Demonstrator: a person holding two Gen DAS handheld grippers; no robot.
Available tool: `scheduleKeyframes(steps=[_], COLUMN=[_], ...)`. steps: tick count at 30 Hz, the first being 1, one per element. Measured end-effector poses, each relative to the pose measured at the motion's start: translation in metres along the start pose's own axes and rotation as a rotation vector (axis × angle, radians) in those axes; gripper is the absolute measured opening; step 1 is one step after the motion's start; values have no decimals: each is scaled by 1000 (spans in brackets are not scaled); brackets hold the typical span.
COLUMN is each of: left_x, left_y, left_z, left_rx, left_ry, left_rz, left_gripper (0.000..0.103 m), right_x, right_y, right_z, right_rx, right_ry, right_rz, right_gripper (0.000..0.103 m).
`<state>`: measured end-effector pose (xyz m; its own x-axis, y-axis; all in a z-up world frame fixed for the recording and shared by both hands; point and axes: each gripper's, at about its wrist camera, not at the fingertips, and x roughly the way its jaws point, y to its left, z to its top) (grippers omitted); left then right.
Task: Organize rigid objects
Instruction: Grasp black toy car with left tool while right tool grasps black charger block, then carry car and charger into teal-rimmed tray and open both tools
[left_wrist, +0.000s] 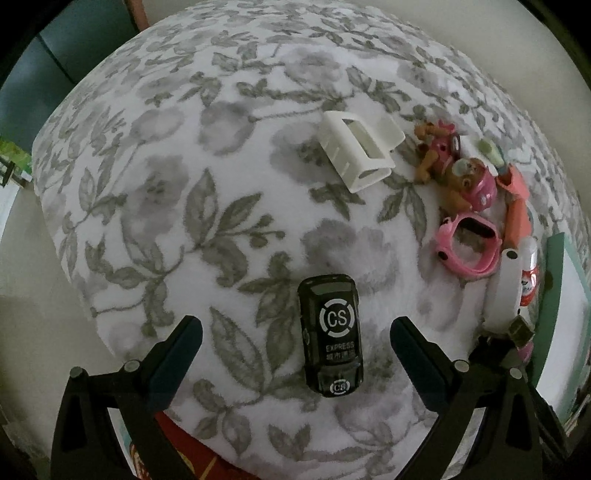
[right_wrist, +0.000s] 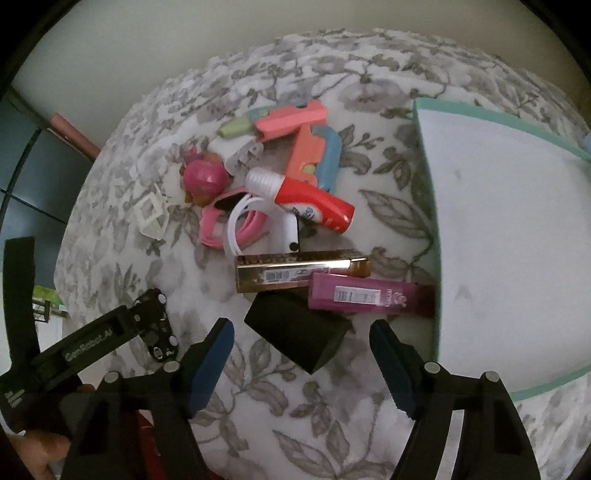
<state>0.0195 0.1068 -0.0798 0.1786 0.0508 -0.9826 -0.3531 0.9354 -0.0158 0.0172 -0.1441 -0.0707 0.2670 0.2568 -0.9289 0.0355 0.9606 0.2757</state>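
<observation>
The left claw (left_wrist: 295, 354) stands wide astride a black toy car (left_wrist: 331, 336) on the floral-covered tabletop (left_wrist: 155, 192), not touching it. The right claw (right_wrist: 301, 354), jaws apart, flanks a black block (right_wrist: 299, 338) without contact; gold box (right_wrist: 295, 271), pink box (right_wrist: 364, 297) and a teal-rimmed tray (right_wrist: 517, 240) lie beyond.

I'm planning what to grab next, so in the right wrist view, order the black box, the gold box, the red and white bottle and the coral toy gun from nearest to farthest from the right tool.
1. black box, between the right tool's open fingers
2. gold box, just beyond
3. red and white bottle, mid-pile
4. coral toy gun, far end
</observation>
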Motion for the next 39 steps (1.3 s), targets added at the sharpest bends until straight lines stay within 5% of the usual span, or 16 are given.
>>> scheduleKeyframes(steps=[3, 20, 28, 39], left_x=[10, 32, 25, -4], left_y=[-7, -41, -63, -87], left_z=[1, -4, -12, -22], left_rx=[18, 81, 132, 164], left_ry=[20, 19, 1, -51], left_rz=[6, 23, -11, -68], left_gripper=[80, 69, 39, 37], right_x=[11, 29, 25, 1], right_y=[2, 22, 13, -6], right_z=[2, 7, 6, 2], right_rx=[2, -45, -2, 25], right_ry=[19, -9, -5, -19], right_rz=[-9, -132, -80, -21], right_gripper=[75, 71, 64, 63])
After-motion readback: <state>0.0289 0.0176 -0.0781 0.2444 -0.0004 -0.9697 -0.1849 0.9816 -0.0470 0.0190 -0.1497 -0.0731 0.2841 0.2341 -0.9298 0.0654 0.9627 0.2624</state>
